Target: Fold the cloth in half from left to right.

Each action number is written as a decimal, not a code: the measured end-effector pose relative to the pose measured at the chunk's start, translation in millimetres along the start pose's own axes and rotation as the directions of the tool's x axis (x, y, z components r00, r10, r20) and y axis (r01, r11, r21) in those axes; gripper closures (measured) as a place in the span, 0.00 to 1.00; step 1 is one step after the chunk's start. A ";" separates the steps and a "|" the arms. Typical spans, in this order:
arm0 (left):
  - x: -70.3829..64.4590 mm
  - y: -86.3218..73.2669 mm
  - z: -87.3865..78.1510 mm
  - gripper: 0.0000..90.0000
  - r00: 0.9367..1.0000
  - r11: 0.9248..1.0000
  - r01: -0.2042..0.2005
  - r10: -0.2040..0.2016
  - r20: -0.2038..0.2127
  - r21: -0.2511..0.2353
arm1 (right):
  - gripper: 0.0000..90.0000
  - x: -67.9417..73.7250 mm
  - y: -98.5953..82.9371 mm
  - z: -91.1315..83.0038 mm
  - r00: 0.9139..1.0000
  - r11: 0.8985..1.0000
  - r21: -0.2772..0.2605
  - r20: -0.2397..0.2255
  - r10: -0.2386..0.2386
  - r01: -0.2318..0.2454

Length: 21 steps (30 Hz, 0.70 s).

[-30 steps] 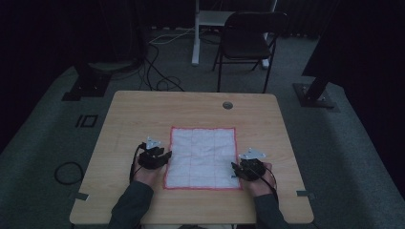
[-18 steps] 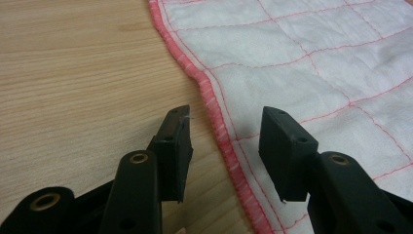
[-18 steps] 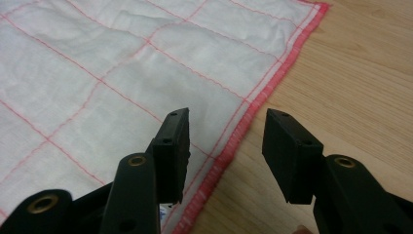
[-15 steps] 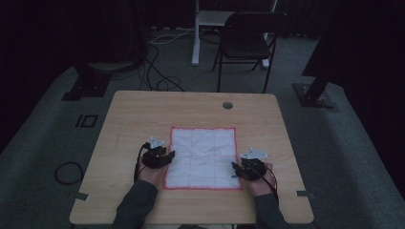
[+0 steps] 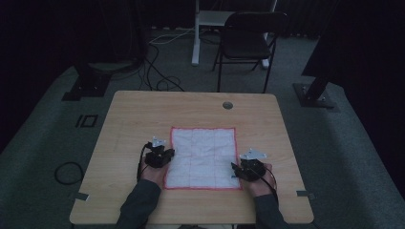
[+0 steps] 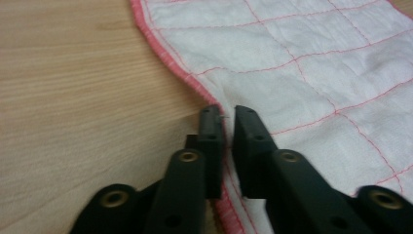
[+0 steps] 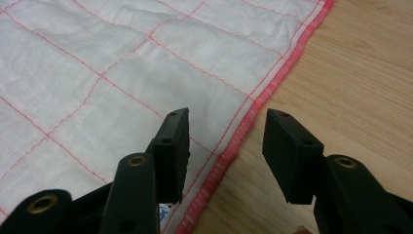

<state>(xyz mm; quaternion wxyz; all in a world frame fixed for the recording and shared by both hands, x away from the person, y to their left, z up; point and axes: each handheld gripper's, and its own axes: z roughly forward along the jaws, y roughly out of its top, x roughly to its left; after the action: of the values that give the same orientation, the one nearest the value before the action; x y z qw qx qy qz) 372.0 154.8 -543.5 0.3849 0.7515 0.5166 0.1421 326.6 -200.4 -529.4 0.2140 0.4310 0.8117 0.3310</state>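
Here, the cloth's (image 6: 302,73) red hem is pinched by the left gripper (image 6: 227,119), while the right gripper (image 7: 226,136) is held spread astride the hem.

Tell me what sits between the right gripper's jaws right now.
In the right gripper view, the right gripper stands open astride the cloth; its pink hemmed edge and a strip of bare table lie in the gap, ungripped.

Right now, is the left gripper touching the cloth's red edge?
Touching. In the left gripper view, the left gripper has its jaws nearly shut with the cloth hem pinched between them; the fabric puckers up at the fingertips.
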 end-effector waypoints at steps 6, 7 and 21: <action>0.6 0.2 -1.7 0.98 1.000 1.000 -0.019 0.019 -0.001 0.012 | 0.58 -0.6 -0.2 -0.4 1.000 1.000 -0.002 -0.001 0.007 -0.007; 1.3 -0.3 -2.5 0.98 1.000 1.000 -0.024 0.024 -0.002 0.013 | 0.58 -0.9 -0.3 -0.5 1.000 1.000 -0.003 0.000 0.008 -0.008; 22.1 -10.1 -20.1 0.98 1.000 1.000 0.002 -0.002 -0.030 0.010 | 0.58 6.0 -1.9 1.7 1.000 1.000 0.014 -0.001 -0.014 0.014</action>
<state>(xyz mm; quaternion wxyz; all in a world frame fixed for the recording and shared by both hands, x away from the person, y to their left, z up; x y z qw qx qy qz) 362.4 184.8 -541.5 0.3734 0.7507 0.5239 0.1504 323.4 -195.5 -532.3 0.2131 0.4266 0.8171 0.3239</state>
